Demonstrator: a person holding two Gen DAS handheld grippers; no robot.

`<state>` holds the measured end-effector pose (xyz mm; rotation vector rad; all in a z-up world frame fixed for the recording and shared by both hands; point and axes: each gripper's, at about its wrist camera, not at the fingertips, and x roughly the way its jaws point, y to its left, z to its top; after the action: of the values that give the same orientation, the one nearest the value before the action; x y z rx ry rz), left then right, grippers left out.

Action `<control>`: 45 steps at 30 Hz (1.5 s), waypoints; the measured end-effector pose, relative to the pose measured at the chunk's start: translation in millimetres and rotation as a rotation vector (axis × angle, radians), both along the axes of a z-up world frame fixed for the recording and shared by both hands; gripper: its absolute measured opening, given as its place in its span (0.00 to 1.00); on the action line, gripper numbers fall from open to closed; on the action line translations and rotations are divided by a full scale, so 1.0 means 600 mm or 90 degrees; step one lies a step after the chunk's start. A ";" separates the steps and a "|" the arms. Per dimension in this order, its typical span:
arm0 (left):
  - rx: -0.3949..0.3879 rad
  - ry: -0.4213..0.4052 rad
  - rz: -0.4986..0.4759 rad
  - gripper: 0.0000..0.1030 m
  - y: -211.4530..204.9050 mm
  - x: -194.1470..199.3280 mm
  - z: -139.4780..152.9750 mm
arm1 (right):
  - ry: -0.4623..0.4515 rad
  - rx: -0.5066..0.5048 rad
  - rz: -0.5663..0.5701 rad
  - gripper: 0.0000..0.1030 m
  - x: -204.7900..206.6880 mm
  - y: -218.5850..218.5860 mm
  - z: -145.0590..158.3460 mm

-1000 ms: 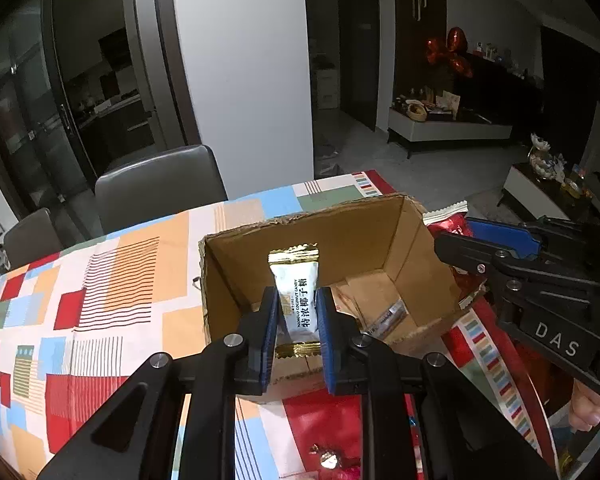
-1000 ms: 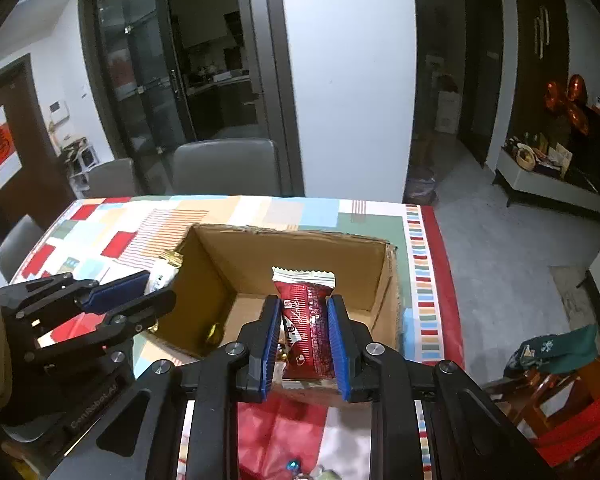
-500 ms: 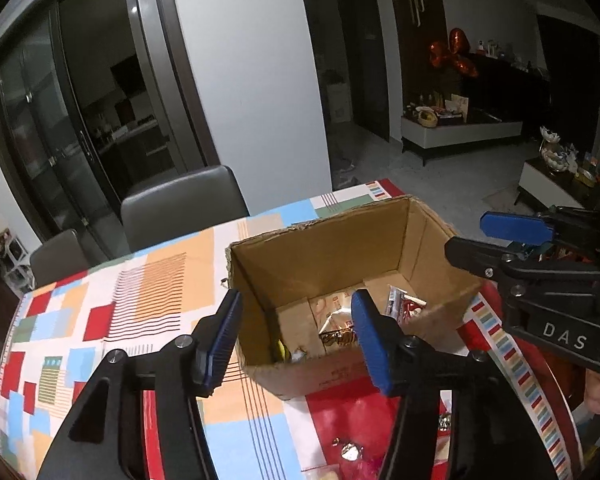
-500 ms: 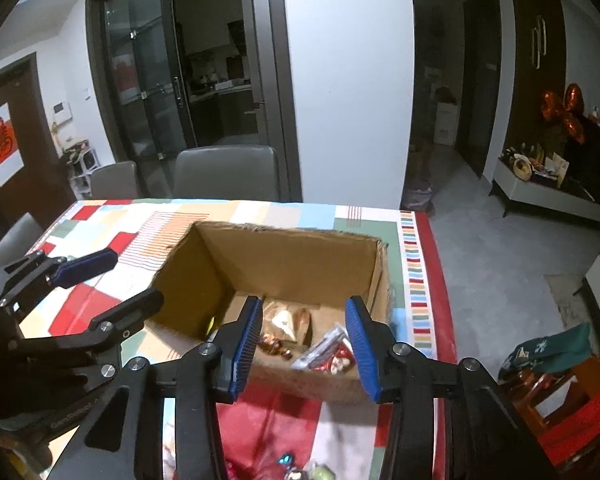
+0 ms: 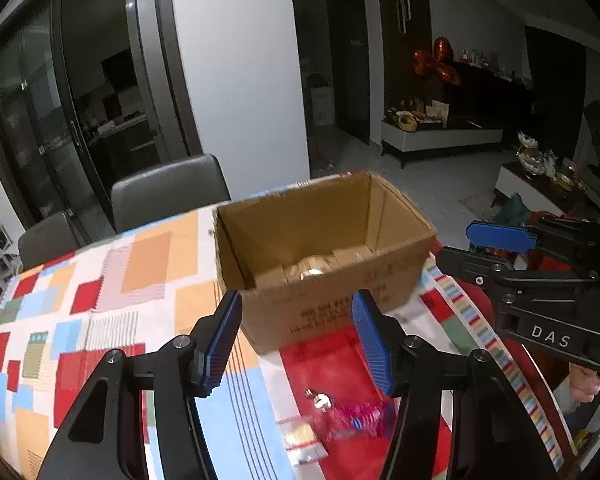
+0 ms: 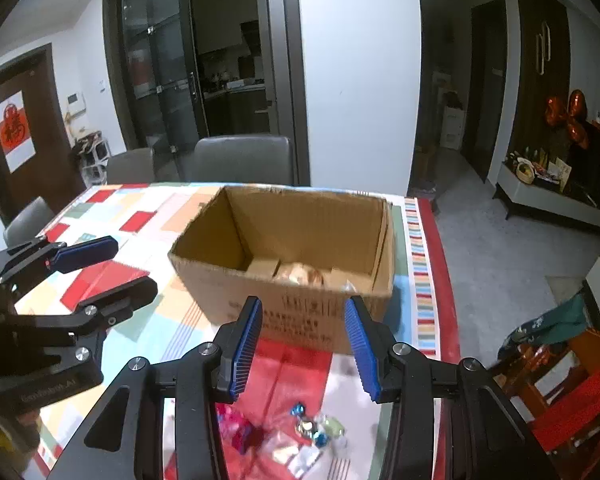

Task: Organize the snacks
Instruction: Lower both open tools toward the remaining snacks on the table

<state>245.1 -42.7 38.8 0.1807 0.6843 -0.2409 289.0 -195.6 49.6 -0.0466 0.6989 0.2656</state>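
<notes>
L gripper (image 5: 296, 336) jaws apart, nothing held | R gripper (image 6: 302, 344) jaws apart, nothing held | cardboard box (image 6: 300, 312) seen beyond both | loose candies (image 6: 300, 436) scattered near side

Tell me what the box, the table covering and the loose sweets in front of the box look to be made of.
Box: brown corrugated cardboard, matte, with raw cut edges and dark print on its front.
Table covering: patterned cloth or vinyl in coloured blocks and stripes; the blur leaves it open.
Sweets: wrapped in shiny foil or clear plastic, judging by the bright glints.
</notes>
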 end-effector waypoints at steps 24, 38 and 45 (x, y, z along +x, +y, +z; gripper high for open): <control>-0.041 0.154 -0.034 0.59 -0.024 -0.052 -0.153 | 0.118 -0.009 0.024 0.43 -0.047 -0.029 -0.153; 0.016 0.176 -0.100 0.77 -0.040 -0.061 -0.232 | 0.169 -0.084 0.093 0.43 -0.070 -0.005 -0.225; 0.033 0.197 -0.101 0.77 -0.042 -0.044 -0.261 | 0.197 -0.139 0.160 0.43 -0.078 0.017 -0.248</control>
<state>218.9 -67.6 -118.0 0.2509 0.9860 -0.4094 242.0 -185.6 -99.0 -0.3073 1.0296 0.4420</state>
